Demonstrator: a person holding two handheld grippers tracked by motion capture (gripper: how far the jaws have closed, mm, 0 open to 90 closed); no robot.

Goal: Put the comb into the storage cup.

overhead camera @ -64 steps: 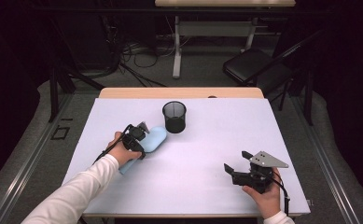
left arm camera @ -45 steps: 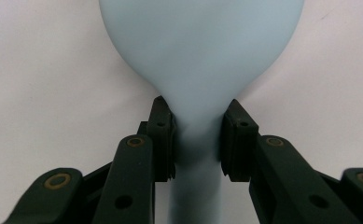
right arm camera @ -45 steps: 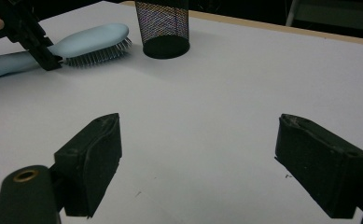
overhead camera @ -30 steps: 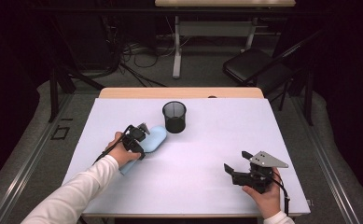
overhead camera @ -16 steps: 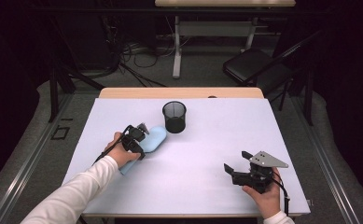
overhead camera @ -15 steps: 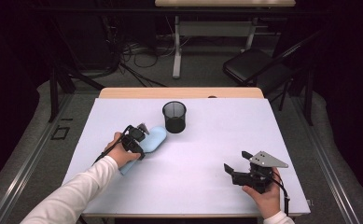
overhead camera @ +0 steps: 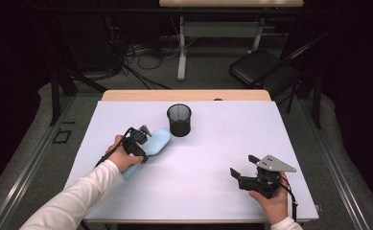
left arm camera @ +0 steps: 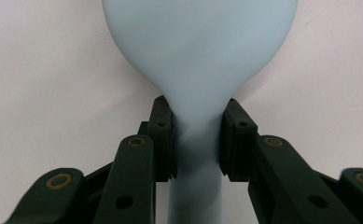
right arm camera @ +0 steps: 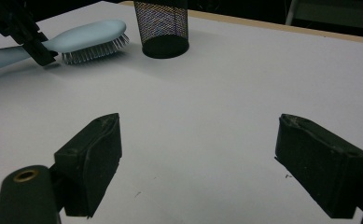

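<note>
Hairbrush (overhead camera: 153,142), pale blue, lies on the white table (overhead camera: 213,187) just left of the black mesh cup (overhead camera: 179,120), its head pointing toward the cup and its bristles facing down, as my right gripper view shows. My left gripper (overhead camera: 135,142) is clamped on it at the neck, where the handle narrows below the head; in the left gripper view both pads (left arm camera: 163,140) press against the sides of that neck. My right gripper (overhead camera: 241,177) sits low near the table's front right, well apart from brush and cup, jaws wide apart and holding nothing.

What worries me is the grip itself. The neck is smooth and tapered, so I judge the brush could slide through the pads or swing head-down once I lift it. If the brush is meant for the cup, the cup looks light and stands close by; a swinging head could knock it over or push it away, since my right gripper is too far off to steady it.
</note>
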